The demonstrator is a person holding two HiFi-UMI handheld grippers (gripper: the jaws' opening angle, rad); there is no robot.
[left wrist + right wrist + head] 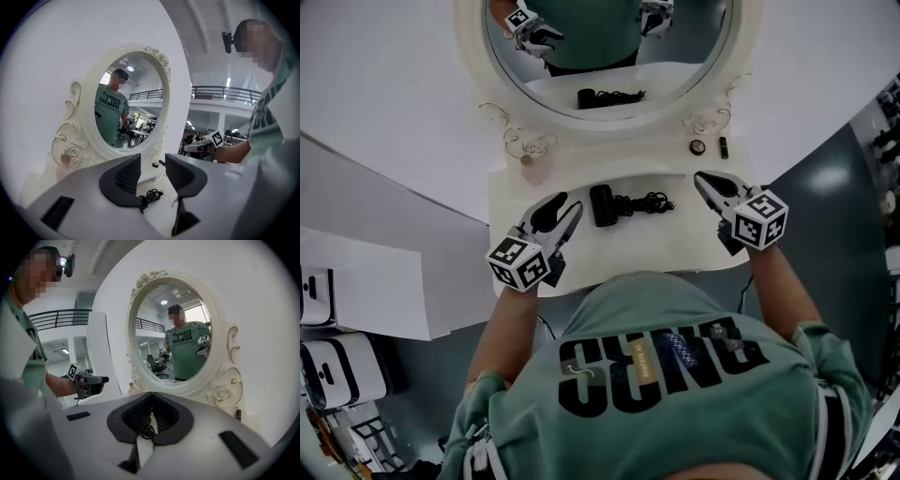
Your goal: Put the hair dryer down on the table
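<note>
The hair dryer (602, 204) lies flat on the white table (514, 192), in the middle of it, in front of the mirror (675, 56). Its dark body has its long axis running from the person's side toward the mirror. Which end is the nozzle cannot be told. Its cord (644, 202) lies in a loose tangle and trails off to the right.

The left gripper (571, 202) is just left of the dryer and apart from it, angled forward and inward toward it. Its jaws stand apart with a clear gap and nothing between them; only the cord shows beyond them on the table. The right gripper (701, 178) is past the cord's far end, well apart from the dryer, angled forward and inward. Its jaw tips meet, closed on nothing.

Both bare forearms reach forward from green sleeves, one on each side of the dryer, and each marker cube is nearest the person.
</note>
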